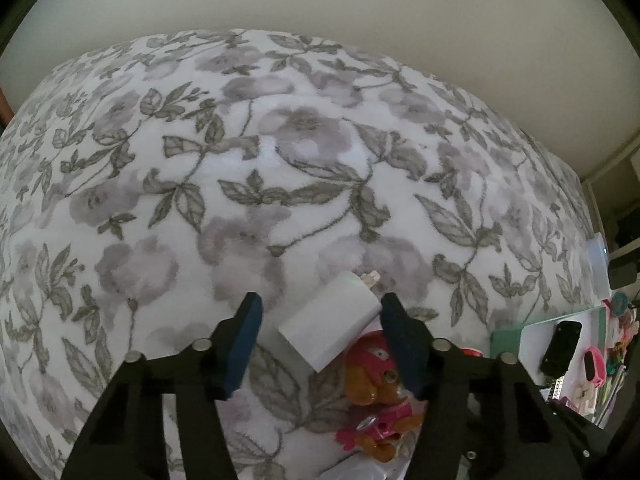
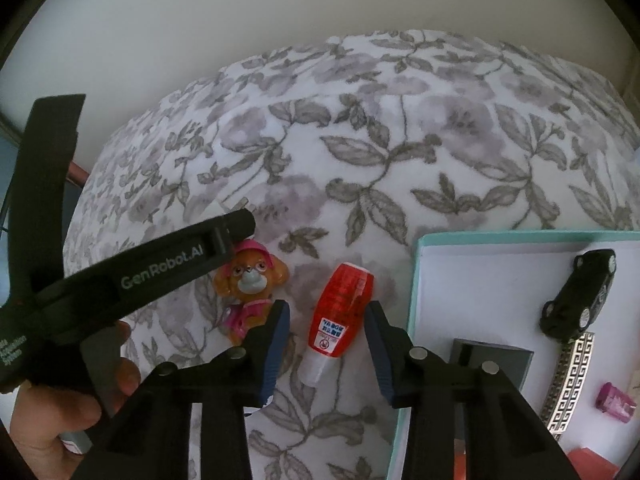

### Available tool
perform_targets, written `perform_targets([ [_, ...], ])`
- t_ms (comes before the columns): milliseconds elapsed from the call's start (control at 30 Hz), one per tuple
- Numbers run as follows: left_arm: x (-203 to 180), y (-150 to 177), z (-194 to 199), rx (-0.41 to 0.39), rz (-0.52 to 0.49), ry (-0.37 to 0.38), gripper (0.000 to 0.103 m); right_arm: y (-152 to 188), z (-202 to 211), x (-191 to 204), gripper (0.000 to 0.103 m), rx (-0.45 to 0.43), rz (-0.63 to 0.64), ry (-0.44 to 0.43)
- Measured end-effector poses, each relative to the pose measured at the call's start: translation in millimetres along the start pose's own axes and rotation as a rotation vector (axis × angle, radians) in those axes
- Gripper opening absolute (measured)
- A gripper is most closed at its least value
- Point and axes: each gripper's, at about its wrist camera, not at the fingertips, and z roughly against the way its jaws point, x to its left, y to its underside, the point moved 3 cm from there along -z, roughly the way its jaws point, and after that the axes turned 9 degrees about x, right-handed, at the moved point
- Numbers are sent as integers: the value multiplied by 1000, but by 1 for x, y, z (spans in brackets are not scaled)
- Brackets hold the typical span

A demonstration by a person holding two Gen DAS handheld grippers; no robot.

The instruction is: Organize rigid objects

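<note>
My left gripper (image 1: 320, 320) is open, its jaws on either side of a white plug adapter (image 1: 336, 322) lying on the floral blanket (image 1: 280, 152). Below the adapter lies an orange and pink toy dog (image 1: 374, 384). My right gripper (image 2: 326, 320) is open, its jaws either side of a red bottle with a white cap (image 2: 338, 316). The toy dog (image 2: 250, 284) lies left of the bottle, partly hidden by the left gripper's black body (image 2: 132, 276). A teal-rimmed white box (image 2: 416, 280) at the right holds a black toy car (image 2: 580, 292).
The box also holds a dark grey flat block (image 2: 500, 356), a silver patterned bar (image 2: 568, 384) and a small pink item (image 2: 614, 402). In the left wrist view the box (image 1: 516, 334) shows at the right with the black car (image 1: 560, 346) and pink items (image 1: 594, 366).
</note>
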Motion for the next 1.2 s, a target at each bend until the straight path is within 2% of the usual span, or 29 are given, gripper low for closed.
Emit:
perform_targets([
  [33,0,0,0,0,-4,0,52,0,-2,0,39,5,-1,1],
  [167,-1,0,0,-2,-11,-25,52,1,-6,1,37,14,3,8],
  [300,8,-1,2,-8,0,-101,52,2,-10,4,34,22,10,16],
  [367,14,-1,2,-5,12,-116,52,2,-13,7,34,27,17,24],
  [467,25,-1,4,0,40,-120,52,3,-18,13,31,38,39,36],
  [667,35,-3,4,-1,62,-123,52,4,-27,24,31,45,83,84],
  [800,37,-1,0,7,58,-159,50,4,-29,26,31,46,95,103],
  [1200,36,-1,1,13,85,-136,49,6,-28,26,31,31,112,131],
])
